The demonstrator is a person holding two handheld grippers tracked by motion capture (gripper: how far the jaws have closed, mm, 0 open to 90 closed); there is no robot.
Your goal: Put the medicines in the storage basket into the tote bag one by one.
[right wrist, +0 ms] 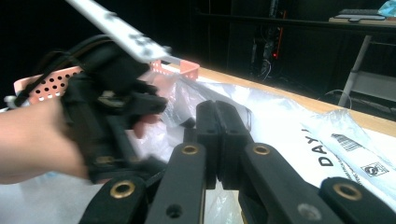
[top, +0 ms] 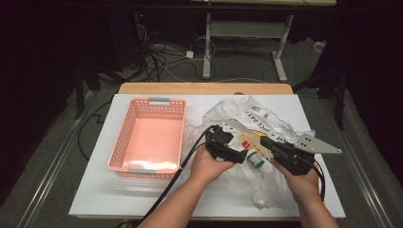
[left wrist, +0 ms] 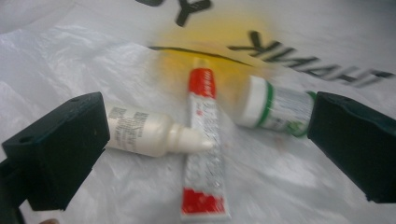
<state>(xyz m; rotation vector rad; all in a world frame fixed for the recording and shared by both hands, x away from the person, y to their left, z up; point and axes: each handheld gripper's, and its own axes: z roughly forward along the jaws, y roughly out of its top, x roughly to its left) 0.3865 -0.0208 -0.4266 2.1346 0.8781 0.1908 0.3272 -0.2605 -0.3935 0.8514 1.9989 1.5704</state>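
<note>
The plastic bag [top: 266, 123] lies crumpled on the right half of the white counter [top: 95, 190], and inside its open mouth sit three small things: a red and white tube [left wrist: 204, 149], a white dropper bottle [left wrist: 149, 133] and a small bottle with a green band [left wrist: 275, 108]. In the left gripper view the tube lies lengthwise in the middle, the dropper bottle rests across it with its tip touching the tube, and the green-banded bottle lies just beside the tube on the other side.

Your left gripper [top: 227, 148] points into the bag with its fingers [left wrist: 60, 149] spread wide. They stand on either side of the three things without pressing on any of them; one finger hides the end of the dropper bottle and the other the end of the green-banded bottle.

Your right gripper [top: 266, 142] sits just beside it at the bag's edge. Its fingers [right wrist: 219, 140] are pressed together, and they seem to pinch a fold of the bag's film, though the right gripper view is too dark and blurred there to be sure.

The pink basket [top: 128, 137] stands on the left half of the counter, well apart from the bag, with nothing in it.
</note>
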